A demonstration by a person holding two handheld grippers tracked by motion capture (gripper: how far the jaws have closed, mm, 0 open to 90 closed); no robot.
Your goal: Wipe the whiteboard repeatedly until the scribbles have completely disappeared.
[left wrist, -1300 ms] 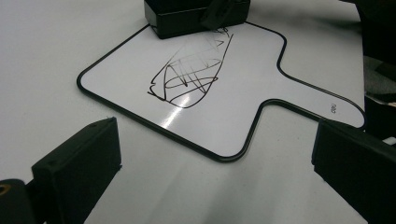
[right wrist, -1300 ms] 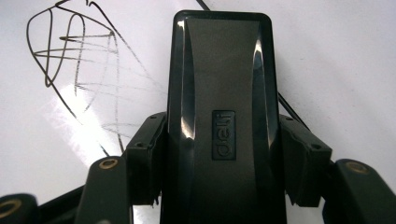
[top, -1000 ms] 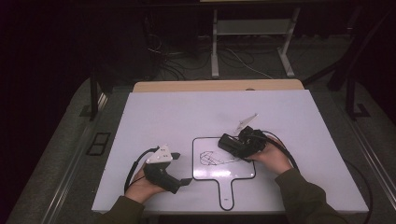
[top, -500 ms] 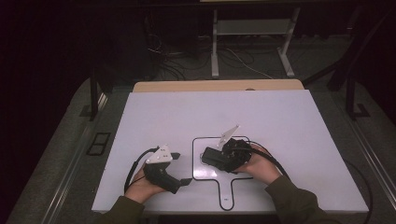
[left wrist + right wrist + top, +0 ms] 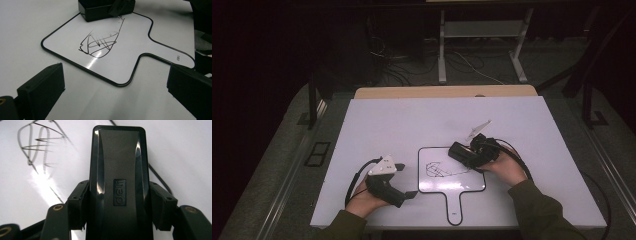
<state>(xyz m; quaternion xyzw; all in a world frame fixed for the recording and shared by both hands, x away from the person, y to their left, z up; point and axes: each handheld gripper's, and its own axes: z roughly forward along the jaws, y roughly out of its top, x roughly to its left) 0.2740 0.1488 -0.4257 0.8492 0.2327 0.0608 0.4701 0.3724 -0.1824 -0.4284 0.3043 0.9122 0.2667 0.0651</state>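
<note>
A small paddle-shaped whiteboard (image 5: 447,184) lies on the white table, handle toward the person, with a black scribble (image 5: 438,170) at its middle. My right gripper (image 5: 471,153) is shut on a black eraser (image 5: 459,153), which rests over the board's upper right corner. In the right gripper view the eraser (image 5: 117,182) sits lengthwise between the pads, and the scribble (image 5: 37,145) lies to the upper left. My left gripper (image 5: 407,181) rests on the table left of the board, open and holding nothing. From the left gripper view the board (image 5: 120,62), the scribble (image 5: 100,43) and the eraser (image 5: 100,10) lie ahead.
The white table top (image 5: 412,125) has bare room behind and on both sides of the board. A wooden strip (image 5: 442,92) runs along its far edge. Beyond stand a desk frame (image 5: 482,45) and loose cables on the floor. Cables trail from both grippers.
The right gripper carried the eraser left and nearer over the board, then back to the upper right corner. The left gripper stayed where it was.
</note>
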